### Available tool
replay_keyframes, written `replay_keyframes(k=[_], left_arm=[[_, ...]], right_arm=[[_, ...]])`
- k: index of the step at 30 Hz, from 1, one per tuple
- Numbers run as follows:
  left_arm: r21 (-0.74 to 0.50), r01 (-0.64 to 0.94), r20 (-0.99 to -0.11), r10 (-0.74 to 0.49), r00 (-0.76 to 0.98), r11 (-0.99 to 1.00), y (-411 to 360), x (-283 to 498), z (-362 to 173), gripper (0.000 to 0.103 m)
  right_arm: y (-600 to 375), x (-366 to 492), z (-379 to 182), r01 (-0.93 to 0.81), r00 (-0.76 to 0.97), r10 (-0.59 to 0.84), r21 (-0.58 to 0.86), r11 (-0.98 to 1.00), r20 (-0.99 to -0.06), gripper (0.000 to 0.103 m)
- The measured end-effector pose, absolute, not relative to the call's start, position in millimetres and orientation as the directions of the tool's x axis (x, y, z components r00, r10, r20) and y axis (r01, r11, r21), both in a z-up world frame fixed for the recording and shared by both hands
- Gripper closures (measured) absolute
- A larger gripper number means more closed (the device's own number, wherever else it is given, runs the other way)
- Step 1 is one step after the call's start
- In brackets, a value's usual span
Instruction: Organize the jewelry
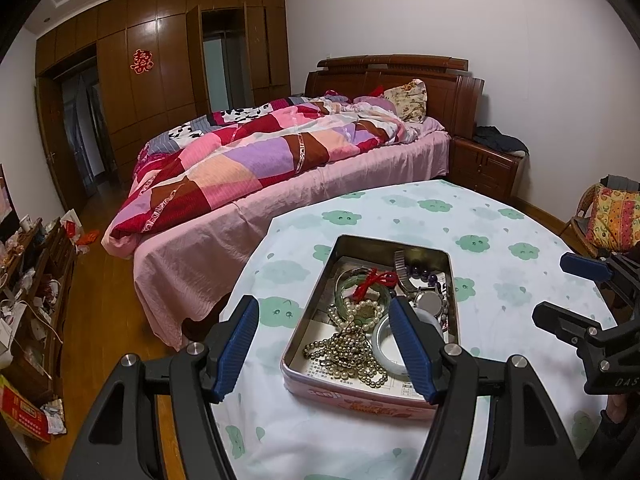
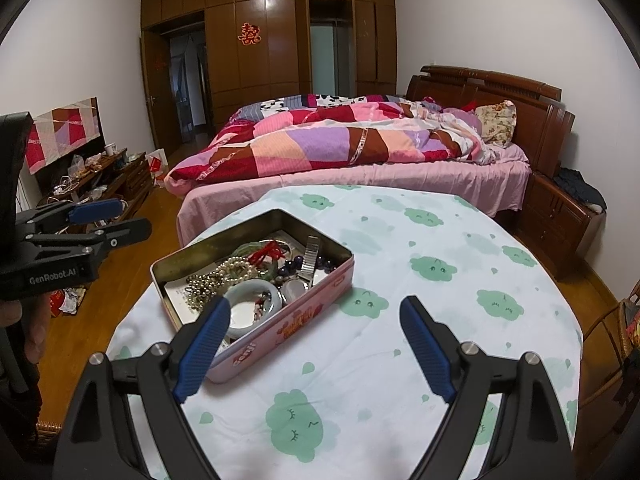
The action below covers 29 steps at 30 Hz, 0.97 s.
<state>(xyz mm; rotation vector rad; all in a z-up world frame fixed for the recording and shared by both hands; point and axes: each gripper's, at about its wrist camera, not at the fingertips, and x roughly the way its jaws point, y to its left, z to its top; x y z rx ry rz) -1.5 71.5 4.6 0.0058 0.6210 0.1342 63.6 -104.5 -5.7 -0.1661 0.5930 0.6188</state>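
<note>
A pink metal tin (image 1: 450,264) (image 2: 304,320) sits open on the table, full of jewelry: a pearl necklace (image 1: 348,344) (image 2: 216,276), a green bangle with a red string (image 1: 362,282), a white bangle (image 1: 384,344) (image 2: 252,298), a watch (image 1: 426,300) and dark beads (image 2: 292,268). My left gripper (image 1: 324,354) is open and empty, hovering over the tin's near left end; it also shows in the right wrist view (image 2: 108,218). My right gripper (image 2: 316,346) is open and empty, just right of the tin; it also shows in the left wrist view (image 1: 560,284).
The round table (image 2: 440,280) has a white cloth with green cloud prints. A bed with a patchwork quilt (image 1: 260,160) stands behind it, a nightstand (image 1: 484,164) to its right. A cluttered low cabinet (image 1: 28,272) lines the left wall. A wicker chair (image 1: 604,220) stands at right.
</note>
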Motion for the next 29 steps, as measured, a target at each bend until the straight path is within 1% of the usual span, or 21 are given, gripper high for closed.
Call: replay_keyframes(k=[12,29], left_arm=[[0.028,-0.126,-0.593,0.118,0.796,0.992,74.0,0.5,-1.3,0.035],[0.049,-0.118,-0.602,0.123,0.789,0.992,68.5,3.0,-5.6,0.035]], right_arm=[[-103.9,61.8,-7.0,-0.589,0.655,0.496,0.025,0.807,-0.570,0.014],[-102.7,52.3,-13.9,-0.588,0.653,0.493,0.025,0.808,-0.574,0.014]])
